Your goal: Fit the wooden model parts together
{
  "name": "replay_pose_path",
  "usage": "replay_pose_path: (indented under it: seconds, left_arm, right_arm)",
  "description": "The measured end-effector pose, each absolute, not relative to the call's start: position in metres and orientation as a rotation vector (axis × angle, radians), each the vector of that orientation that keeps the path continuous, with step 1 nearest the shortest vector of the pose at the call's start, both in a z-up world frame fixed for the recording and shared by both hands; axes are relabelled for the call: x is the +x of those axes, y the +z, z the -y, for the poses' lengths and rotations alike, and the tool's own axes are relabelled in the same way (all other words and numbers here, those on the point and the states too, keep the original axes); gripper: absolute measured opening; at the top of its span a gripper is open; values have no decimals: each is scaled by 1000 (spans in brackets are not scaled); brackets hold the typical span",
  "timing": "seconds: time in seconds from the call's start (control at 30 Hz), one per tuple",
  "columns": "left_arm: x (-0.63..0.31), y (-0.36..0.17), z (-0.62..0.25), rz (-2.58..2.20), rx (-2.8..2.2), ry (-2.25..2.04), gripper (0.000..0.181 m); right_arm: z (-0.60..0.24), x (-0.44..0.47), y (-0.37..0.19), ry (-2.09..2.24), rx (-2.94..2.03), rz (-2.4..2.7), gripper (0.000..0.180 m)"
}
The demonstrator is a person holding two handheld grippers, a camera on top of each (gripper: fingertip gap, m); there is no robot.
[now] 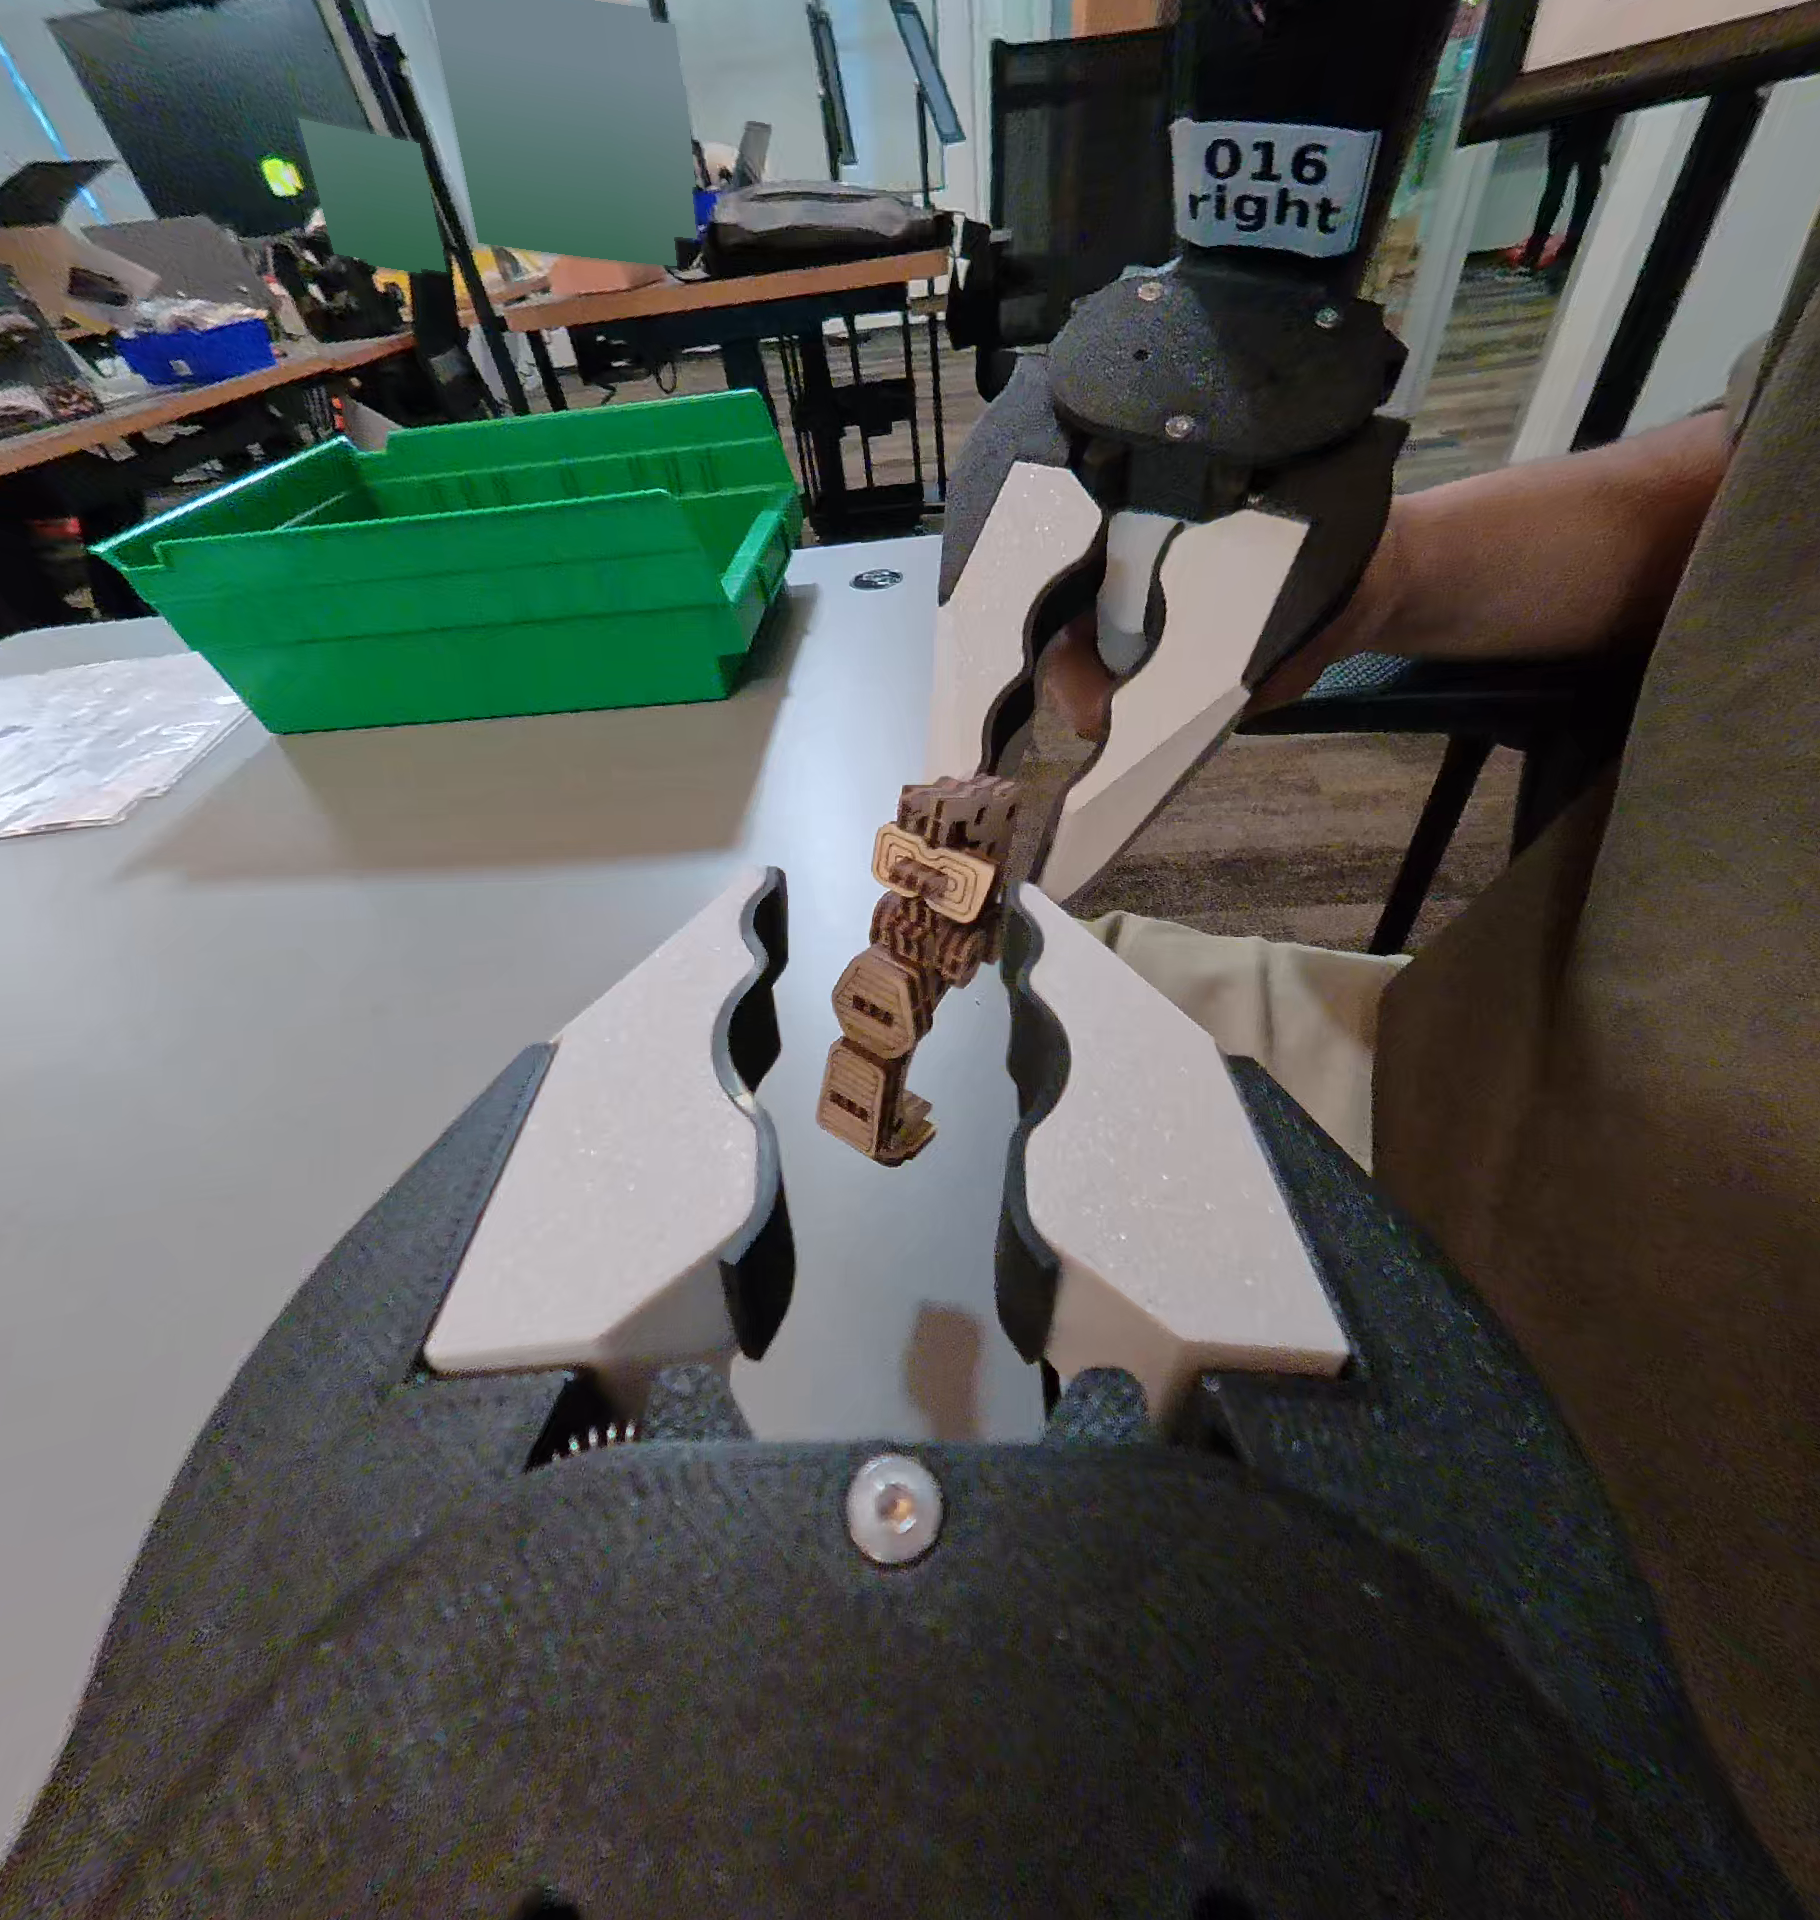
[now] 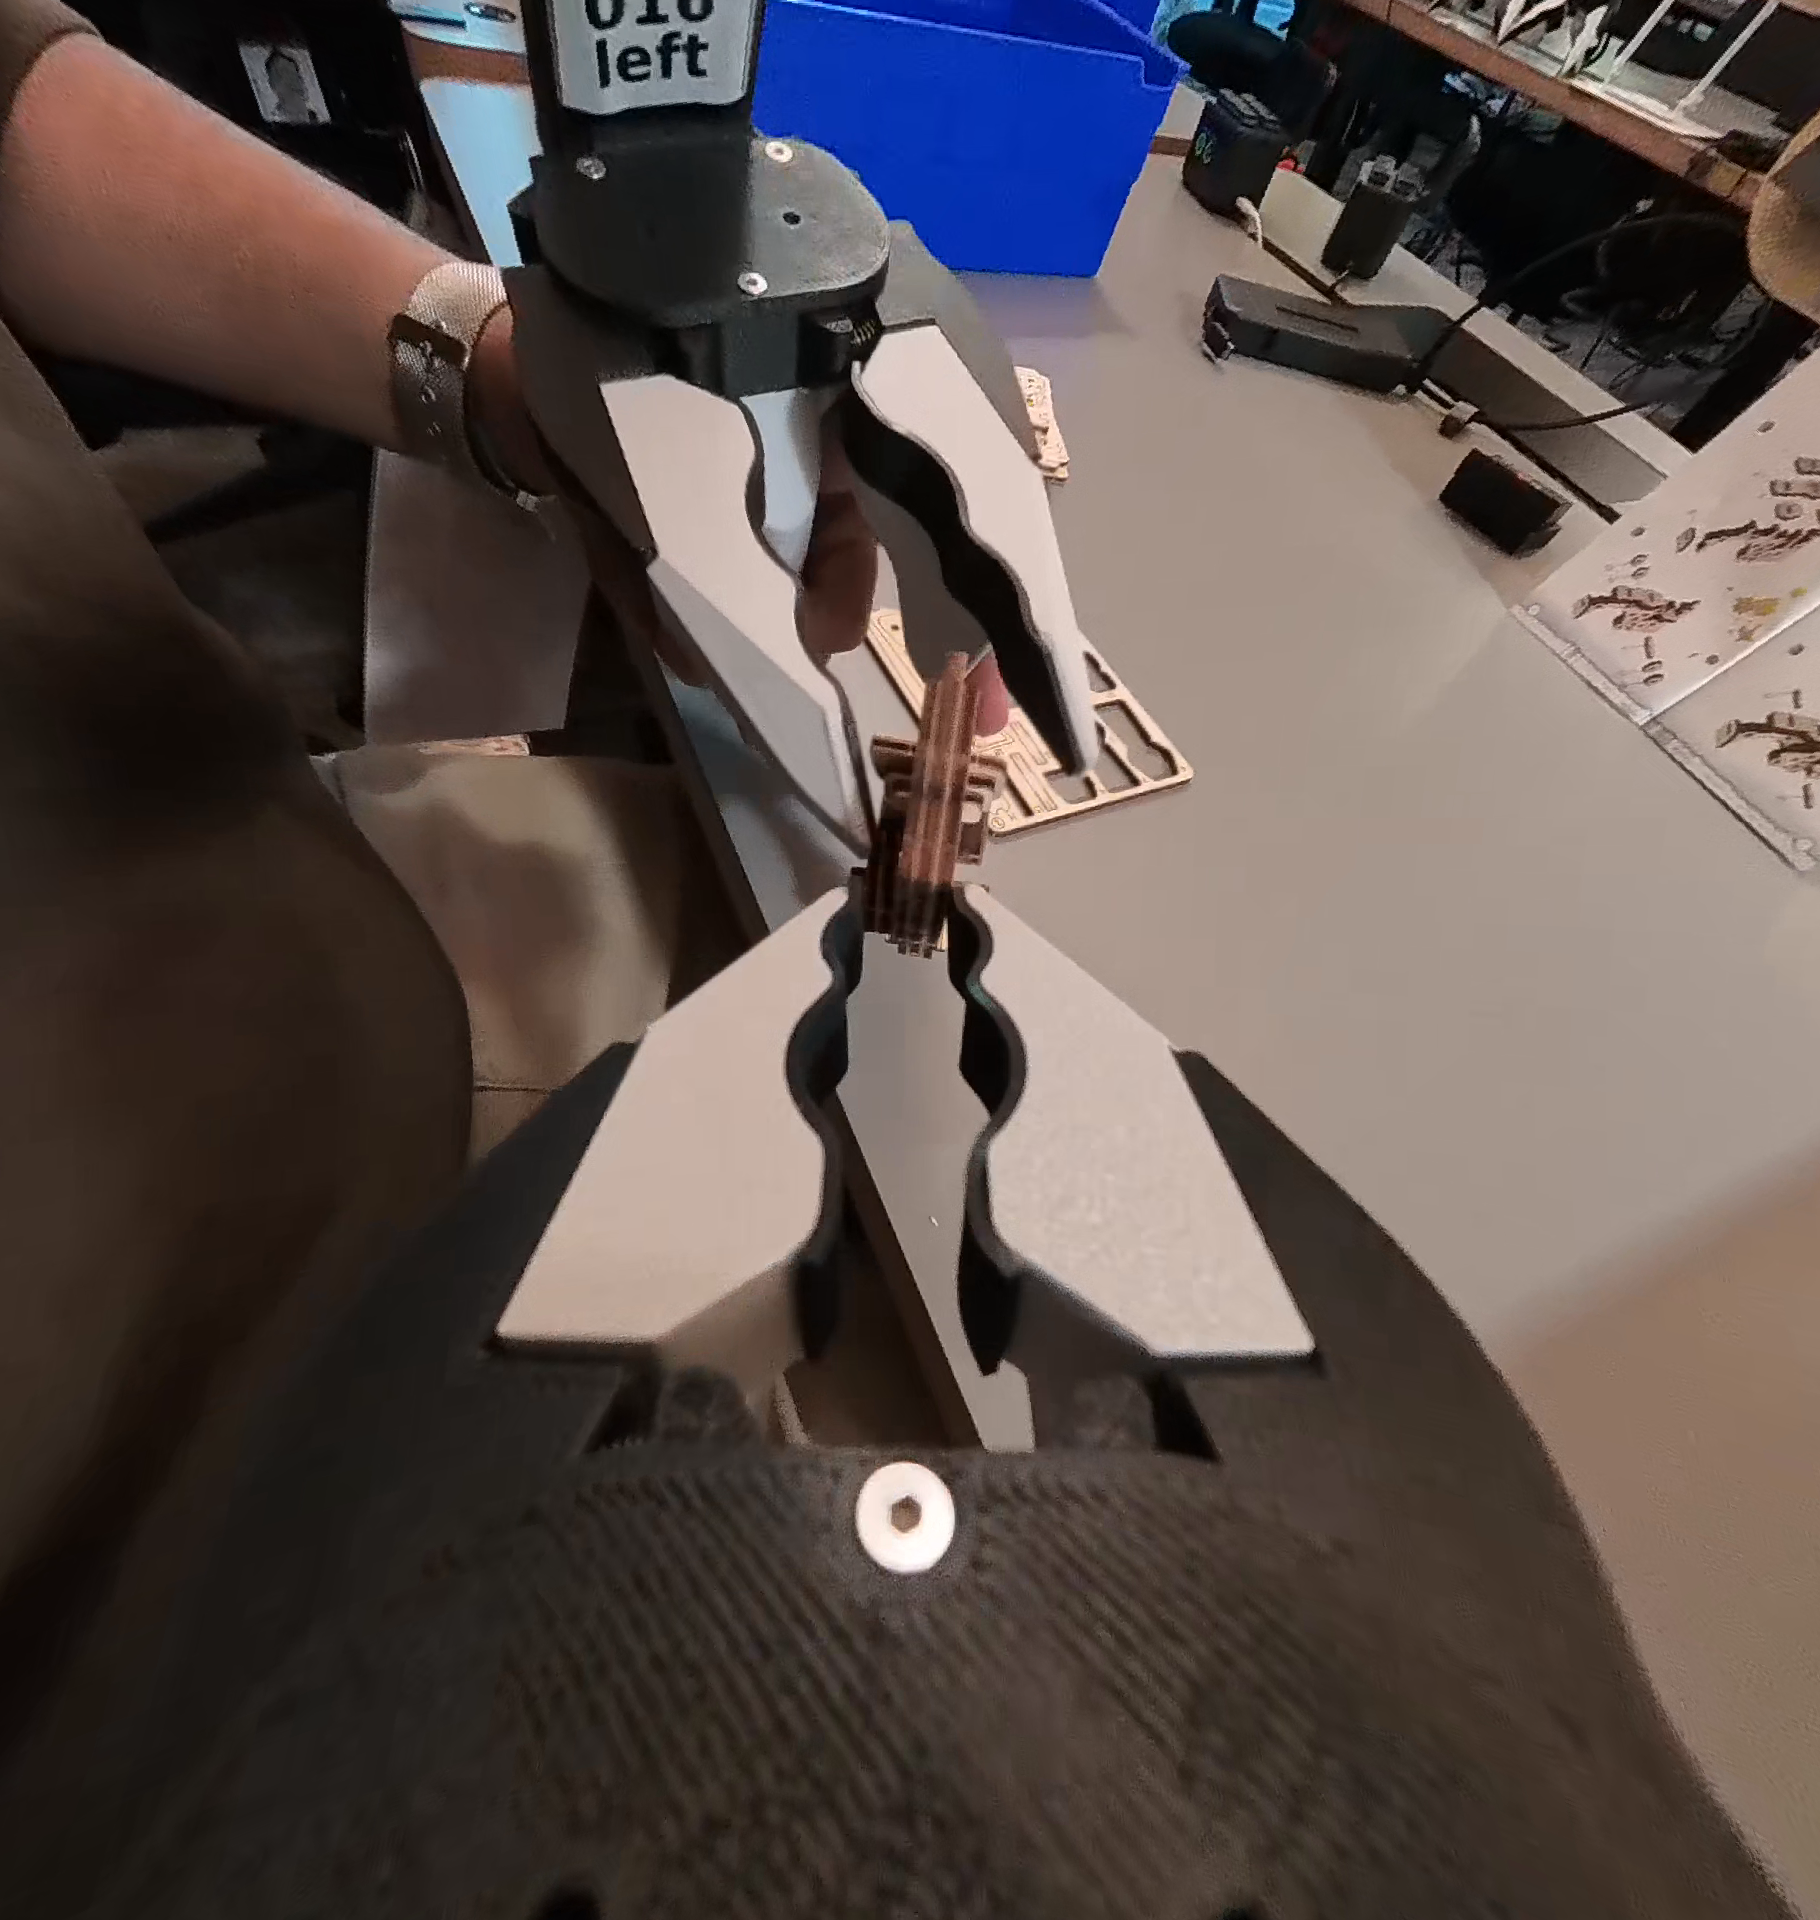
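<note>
The wooden model (image 1: 911,966), a jointed brown figure of layered plywood, hangs in the air over the grey table (image 1: 262,1039). My right gripper (image 1: 1020,826) comes down from above and is shut on the figure's top end. In the right wrist view my right gripper (image 2: 908,909) pinches the model (image 2: 932,790) edge-on. My left gripper (image 1: 898,894) is open with the figure's middle between its fingers. One left fingertip (image 1: 1025,914) is close beside the model; I cannot tell whether it touches. The left gripper also shows in the right wrist view (image 2: 973,790).
A green bin (image 1: 470,582) and a paper sheet (image 1: 64,738) lie on the table beyond the model. A blue bin (image 2: 968,135), a punched-out wooden part sheet (image 2: 1114,769), instruction sheets (image 2: 1737,623) and black devices (image 2: 1332,332) are on the table. The person's body is close by. Less than 4 cm separates the two grippers' tips.
</note>
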State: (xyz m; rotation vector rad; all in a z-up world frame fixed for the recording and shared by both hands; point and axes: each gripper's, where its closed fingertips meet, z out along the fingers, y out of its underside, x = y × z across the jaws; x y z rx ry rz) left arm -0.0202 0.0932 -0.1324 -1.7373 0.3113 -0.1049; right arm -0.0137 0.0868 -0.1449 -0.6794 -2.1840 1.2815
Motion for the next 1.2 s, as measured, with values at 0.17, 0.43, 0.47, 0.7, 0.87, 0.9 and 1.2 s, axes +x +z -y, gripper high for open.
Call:
replay_pose_path:
  seconds: [0.17, 0.43, 0.47, 0.7, 0.87, 0.9, 1.2]
  left_arm:
    - [-21, -133, -90, -322, -1739, -119, 38]
    - [-21, -139, -88, -338, -1768, -129, 34]
    - [-21, -139, -88, -340, -1770, -130, 34]
    - [-18, -145, -88, -361, -1800, -127, 36]
    - [-19, -146, -89, -354, -1804, -117, 34]
    - [-19, -146, -89, -355, -1804, -117, 34]
    - [-19, -145, -91, -341, -1798, -114, 28]
  right_arm:
    - [-88, -14, -145, 1242, -664, 2181, 14]
    - [-87, -13, -147, 1252, -664, 2198, 14]
    - [-87, -12, -148, 1258, -669, 2201, 14]
    - [-88, -13, -147, 1311, -714, 2198, 14]
    - [-86, -13, -147, 1317, -714, 2205, 14]
    - [-86, -13, -148, 1311, -714, 2208, 14]
    - [-88, -15, -147, 1324, -758, 2191, 14]
